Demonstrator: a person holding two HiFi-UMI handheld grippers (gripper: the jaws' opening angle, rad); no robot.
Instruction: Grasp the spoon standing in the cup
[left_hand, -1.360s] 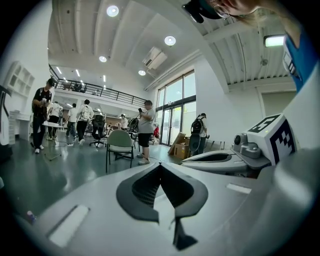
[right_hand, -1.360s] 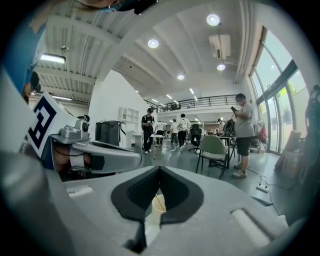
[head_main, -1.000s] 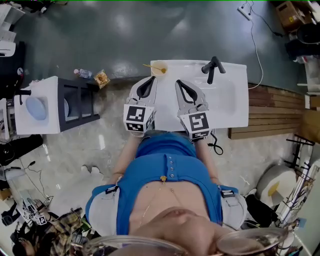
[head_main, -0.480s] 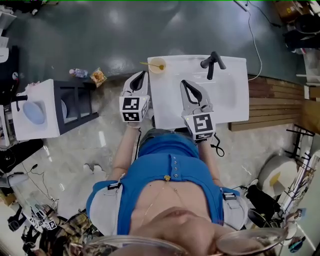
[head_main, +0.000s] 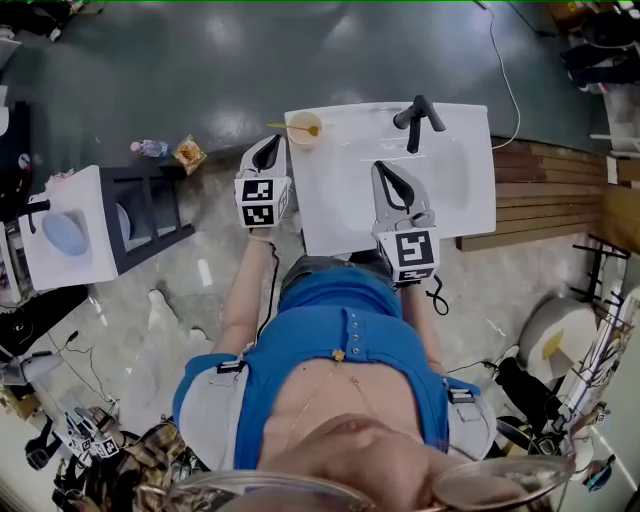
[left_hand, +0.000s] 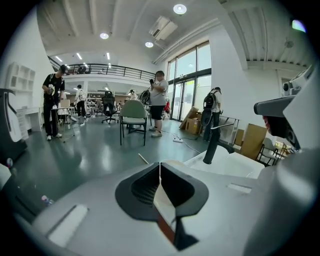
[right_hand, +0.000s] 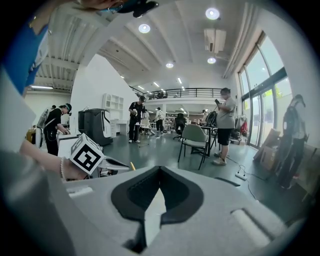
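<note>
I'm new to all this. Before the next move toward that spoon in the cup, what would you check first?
1. The spoon in the cup: ok; it leans out, at the sink counter corner.
2. The left gripper near the cup: ok; beside it, apart.
3. Left jaws open to grasp: not ok; shut, empty.
4. The right gripper out of the way: ok; over the sink counter, shut, empty.
5. Left jaws lined up with the spoon: cannot tell.
</note>
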